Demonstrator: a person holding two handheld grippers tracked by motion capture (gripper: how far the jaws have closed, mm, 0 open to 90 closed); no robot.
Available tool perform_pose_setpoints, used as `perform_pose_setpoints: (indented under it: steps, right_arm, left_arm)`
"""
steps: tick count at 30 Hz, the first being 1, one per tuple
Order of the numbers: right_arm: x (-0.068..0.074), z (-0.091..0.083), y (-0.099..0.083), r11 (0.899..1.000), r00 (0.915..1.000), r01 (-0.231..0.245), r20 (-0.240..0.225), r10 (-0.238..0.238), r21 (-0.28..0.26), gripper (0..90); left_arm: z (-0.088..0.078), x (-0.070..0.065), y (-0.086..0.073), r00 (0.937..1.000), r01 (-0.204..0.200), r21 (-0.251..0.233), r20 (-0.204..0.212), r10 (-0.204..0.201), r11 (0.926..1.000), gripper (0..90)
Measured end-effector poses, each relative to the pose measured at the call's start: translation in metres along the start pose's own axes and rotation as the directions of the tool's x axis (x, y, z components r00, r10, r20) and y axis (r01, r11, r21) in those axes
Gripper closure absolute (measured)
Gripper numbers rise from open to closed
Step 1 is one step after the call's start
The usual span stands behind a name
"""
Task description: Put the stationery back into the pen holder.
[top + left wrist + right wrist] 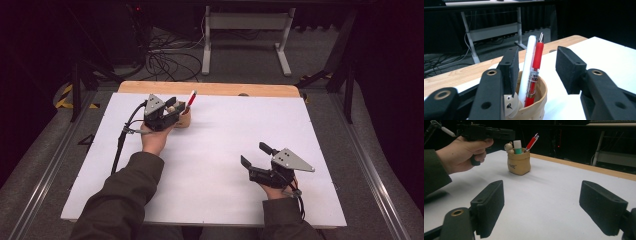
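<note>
A tan pouch [183, 120] stands at the back left of the white board [225, 150]. It holds a red pen [537, 65], a white pen [529, 62] and a small wooden figure [510, 106]. My left gripper [176, 107] hovers at the pouch's top, open. In the left gripper view [537, 50] its jaws stand on either side of the two pens without pressing on them. My right gripper [254, 154] rests low at the front right, open, with bare board between its jaws [545, 202]. It faces the pouch [519, 163] and the red pen [532, 142] from a distance.
The board lies on a wooden table whose edge [210, 88] shows along the back. Beyond it on the floor are a white desk frame [245, 30] and loose cables [165, 60]. A person's left hand [461, 152] holds the left gripper.
</note>
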State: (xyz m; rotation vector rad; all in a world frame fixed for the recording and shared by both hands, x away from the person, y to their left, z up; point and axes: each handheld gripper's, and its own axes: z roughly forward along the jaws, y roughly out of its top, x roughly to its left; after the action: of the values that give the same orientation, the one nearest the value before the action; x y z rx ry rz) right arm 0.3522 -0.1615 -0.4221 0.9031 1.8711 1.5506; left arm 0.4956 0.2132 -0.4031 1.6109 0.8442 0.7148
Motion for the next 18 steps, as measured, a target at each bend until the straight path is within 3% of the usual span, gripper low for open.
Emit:
perform_pose_setpoints:
  steps: [18]
  right_arm:
    - [-0.001,-0.001,0.0,1.0,1.0,0.003,0.003,-0.003,-0.002,20.8]
  left_arm:
    - [-0.021,-0.007,0.012,0.9986,-0.02,-0.001,0.049,0.02,0.9998,38.1]
